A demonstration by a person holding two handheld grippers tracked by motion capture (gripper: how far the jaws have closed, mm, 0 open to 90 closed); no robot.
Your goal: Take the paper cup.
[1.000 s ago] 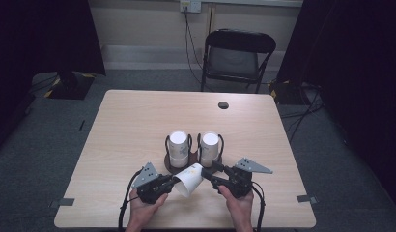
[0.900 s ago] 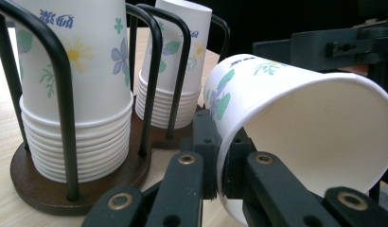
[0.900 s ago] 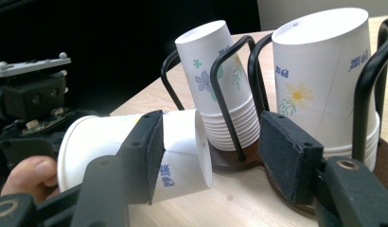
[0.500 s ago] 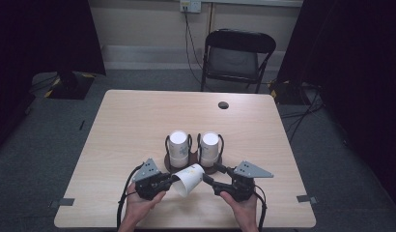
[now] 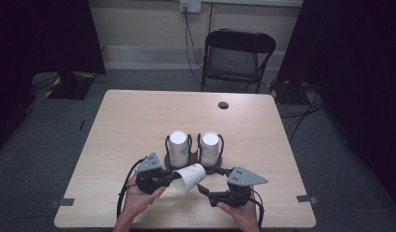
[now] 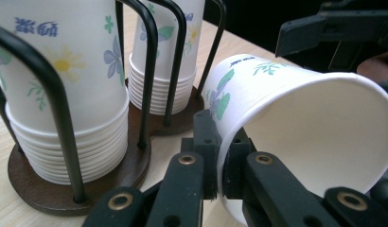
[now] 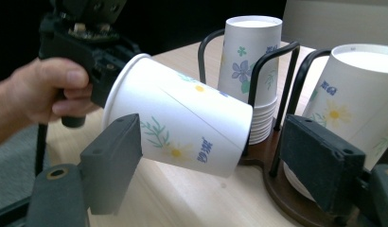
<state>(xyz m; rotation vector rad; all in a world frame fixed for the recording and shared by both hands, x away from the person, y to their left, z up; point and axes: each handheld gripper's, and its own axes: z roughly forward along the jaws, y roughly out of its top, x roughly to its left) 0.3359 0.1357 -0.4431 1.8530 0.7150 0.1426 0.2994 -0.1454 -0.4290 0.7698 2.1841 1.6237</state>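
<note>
The left claw [image 5: 173,177] stays pinched on the paper cup [image 5: 190,178] rim; the right claw [image 5: 204,189] has just opened, pads now off the cup.

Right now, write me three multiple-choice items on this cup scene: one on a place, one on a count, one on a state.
1. Where does the wooden cup rack stand?
A. on the chair
B. on the table, just beyond the grippers
C. on the floor

2. How many stacks of cups does the rack hold?
A. two
B. four
C. one

3. How is the loose paper cup held?
A. free on the table
B. clamped by the right gripper
C. pinched at its rim by the left gripper

Answers:
1 B: the high view shows it on the table.
2 A: two stacks stand side by side.
3 C: the left gripper clamps the rim, while the right gripper, whose jaws have just been opening, straddles it untouched.
</note>
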